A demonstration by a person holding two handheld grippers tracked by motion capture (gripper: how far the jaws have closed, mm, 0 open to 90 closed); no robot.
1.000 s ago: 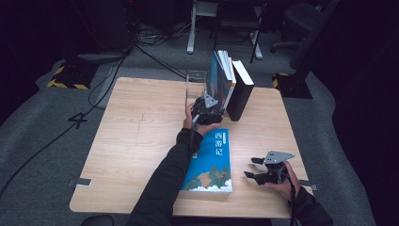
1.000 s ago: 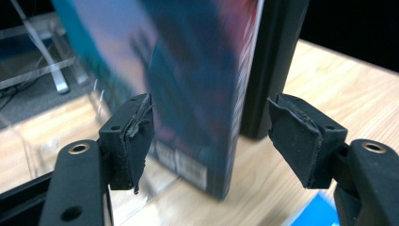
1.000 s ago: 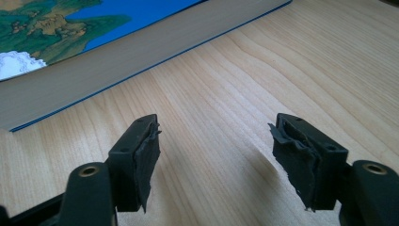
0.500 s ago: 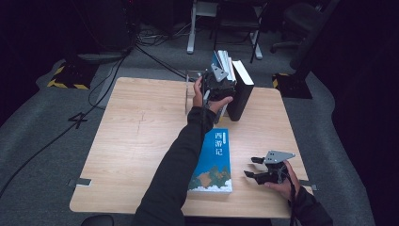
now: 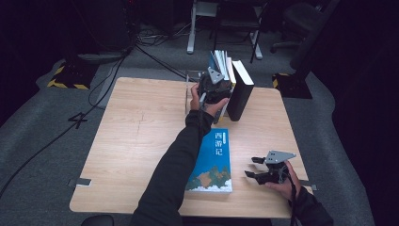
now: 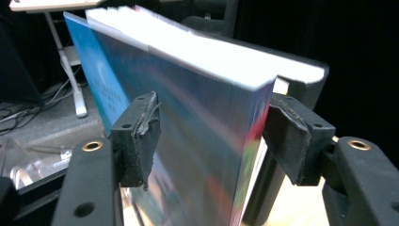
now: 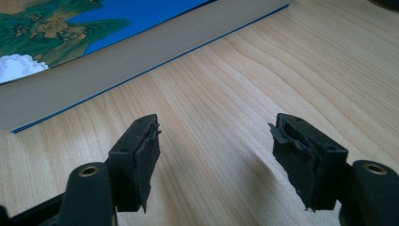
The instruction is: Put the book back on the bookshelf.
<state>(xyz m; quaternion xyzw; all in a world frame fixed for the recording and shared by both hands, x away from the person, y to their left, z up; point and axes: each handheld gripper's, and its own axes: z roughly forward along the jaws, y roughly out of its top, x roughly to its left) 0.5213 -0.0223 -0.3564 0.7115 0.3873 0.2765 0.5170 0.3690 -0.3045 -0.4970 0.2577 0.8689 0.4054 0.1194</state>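
Left gripper [image 6: 209, 136] pinching blue book [image 6: 188, 141] upright by far-edge stack, jaws just closing – second book [image 5: 212, 160] flat near front edge, right gripper [image 7: 216, 160] spread, empty.

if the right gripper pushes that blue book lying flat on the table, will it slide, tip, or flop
The blue book lies flat on its broad cover, so it would probably slide on the smooth wooden table, not tip. Its thick page block suggests it is fairly heavy and stiff. A push near one corner from the right gripper would likely turn it.
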